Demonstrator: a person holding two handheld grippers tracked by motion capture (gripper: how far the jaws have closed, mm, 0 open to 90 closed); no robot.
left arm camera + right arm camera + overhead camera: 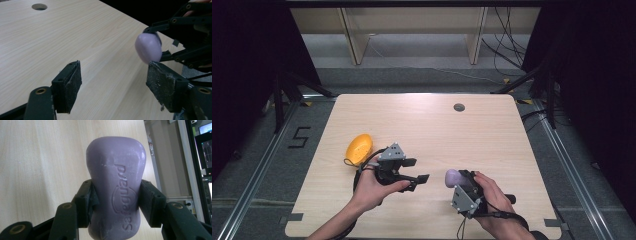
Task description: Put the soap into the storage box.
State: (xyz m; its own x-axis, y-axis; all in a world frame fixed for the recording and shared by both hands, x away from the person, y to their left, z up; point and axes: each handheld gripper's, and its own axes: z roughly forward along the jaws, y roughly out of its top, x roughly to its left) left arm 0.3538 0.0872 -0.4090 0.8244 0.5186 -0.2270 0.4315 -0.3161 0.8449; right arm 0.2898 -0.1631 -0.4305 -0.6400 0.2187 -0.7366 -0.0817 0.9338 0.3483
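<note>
Purple oval soap bar (116, 187) sits pinched between the right gripper (115, 200) jaws at frame centre; the left gripper (115, 85) jaws stand spread, empty.

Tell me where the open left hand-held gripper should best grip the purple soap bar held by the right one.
Probably the free rounded end of the soap bar, which sticks out beyond the right hand-held gripper clamping its narrower waist. The left hand-held gripper could come from the left, jaws open, pads across the bar's sides, clear of the right one's pads.
</note>
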